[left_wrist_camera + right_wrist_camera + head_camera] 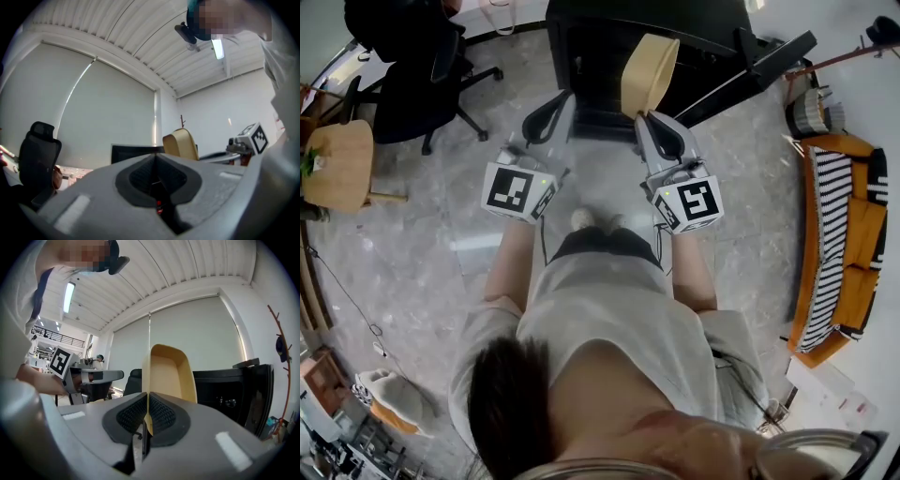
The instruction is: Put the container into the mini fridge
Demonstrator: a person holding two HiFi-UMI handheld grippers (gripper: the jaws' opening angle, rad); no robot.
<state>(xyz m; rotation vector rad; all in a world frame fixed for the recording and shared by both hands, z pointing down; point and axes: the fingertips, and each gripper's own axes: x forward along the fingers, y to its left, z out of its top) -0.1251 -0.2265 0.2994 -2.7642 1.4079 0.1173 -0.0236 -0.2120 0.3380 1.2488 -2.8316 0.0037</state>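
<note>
A tan, tub-shaped container (649, 73) is held up by its rim in my right gripper (643, 116), whose jaws are shut on its edge; in the right gripper view the container (169, 372) rises straight out of the closed pads. The black mini fridge (645, 58) stands just ahead on the floor, its door (748, 67) swung open to the right. My left gripper (551, 120) is held beside the right one, its jaws shut with nothing between them. In the left gripper view the container (180, 144) shows to the right, above my left gripper (155, 160).
A black office chair (417, 66) stands at the left, next to a round wooden table (339, 165). An orange sofa with a striped cushion (842, 246) lines the right side. The person's legs and feet (584, 221) are below the grippers on the grey marble floor.
</note>
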